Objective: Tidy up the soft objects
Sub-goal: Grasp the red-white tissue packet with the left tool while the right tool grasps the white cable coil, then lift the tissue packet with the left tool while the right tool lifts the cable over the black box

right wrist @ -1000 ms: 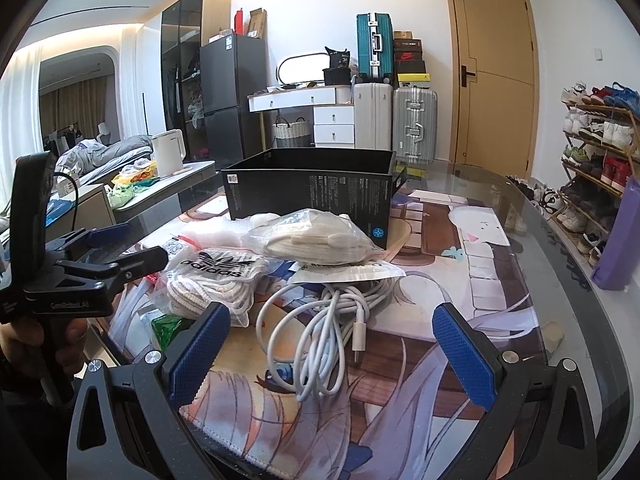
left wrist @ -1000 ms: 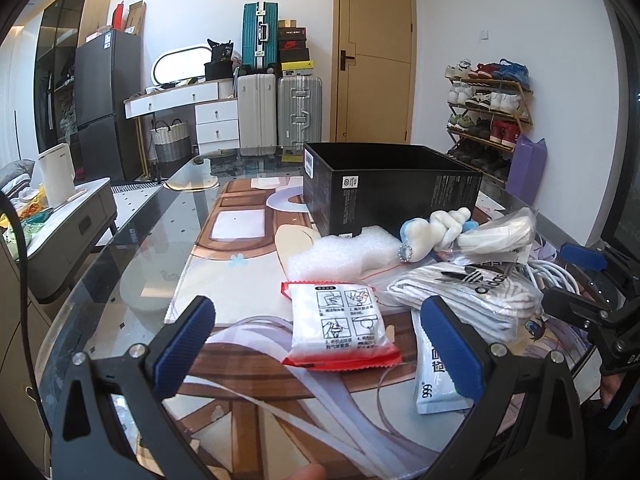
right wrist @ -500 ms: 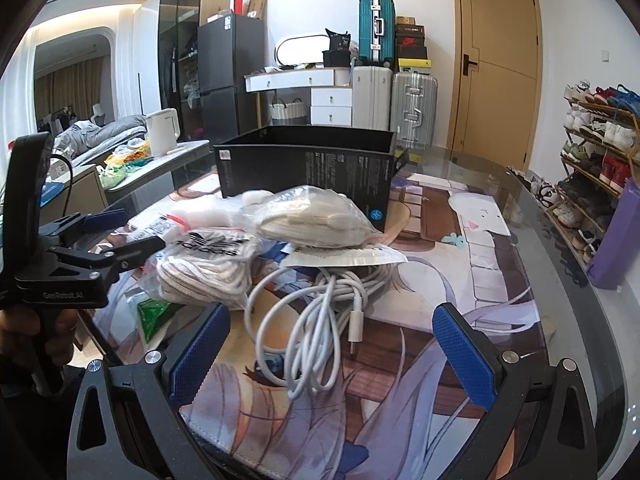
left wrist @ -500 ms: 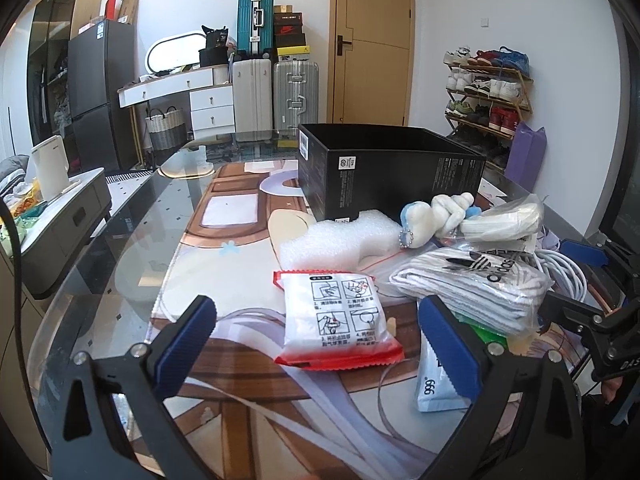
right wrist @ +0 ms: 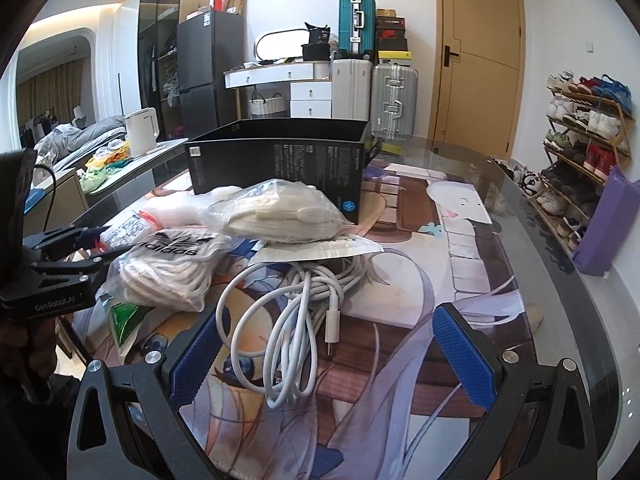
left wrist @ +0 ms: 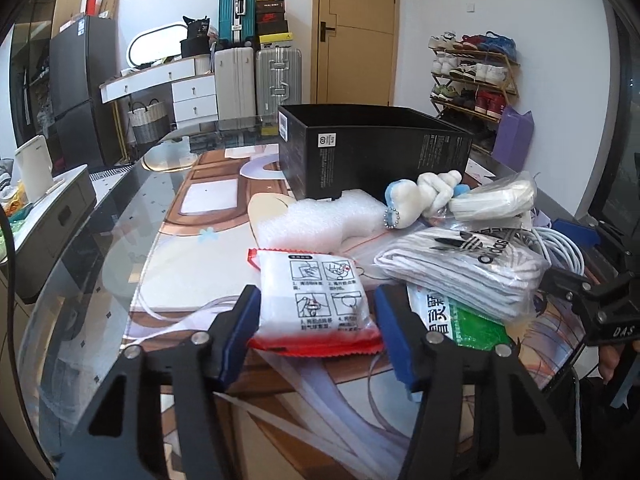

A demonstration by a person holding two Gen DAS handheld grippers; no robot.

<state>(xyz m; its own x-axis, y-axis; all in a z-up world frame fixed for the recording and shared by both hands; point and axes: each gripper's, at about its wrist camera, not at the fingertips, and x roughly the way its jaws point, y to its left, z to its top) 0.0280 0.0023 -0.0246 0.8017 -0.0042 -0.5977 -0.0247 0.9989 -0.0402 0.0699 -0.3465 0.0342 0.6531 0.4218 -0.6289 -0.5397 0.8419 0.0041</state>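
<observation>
Left tongs [left wrist: 318, 320] closed down to the width of the red-edged packet [left wrist: 316, 292], blue pads seemingly pressed to both its long sides, though true contact on the far pad is hard to confirm through the fisheye. Lies flat on the printed mat [left wrist: 192, 280] on the glass tabletop [left wrist: 100, 260], that packet, near edge of the pile, well short of the open black box [left wrist: 372, 152] behind it. Right tongs [right wrist: 326, 328] spread wide and holding nothing, hovering over the coiled white cable [right wrist: 296, 312]. Risks from here: slick, puffy wrapping likely to squirt out of the pads if squeezed only at the sealed end; too shallow a bite and the packet may droop and drop on the way to the box; a careless lift may drag the bagged Adidas socks [left wrist: 460, 268] or the green-labelled pouch [left wrist: 460, 316] just beside the right pad. Compared with half a second ago: left tongs then gaped far wider than the packet and stood farther back; now pushed forward and narrowed around it. Right tongs just as wide open as then, a little closer to the cable.
</observation>
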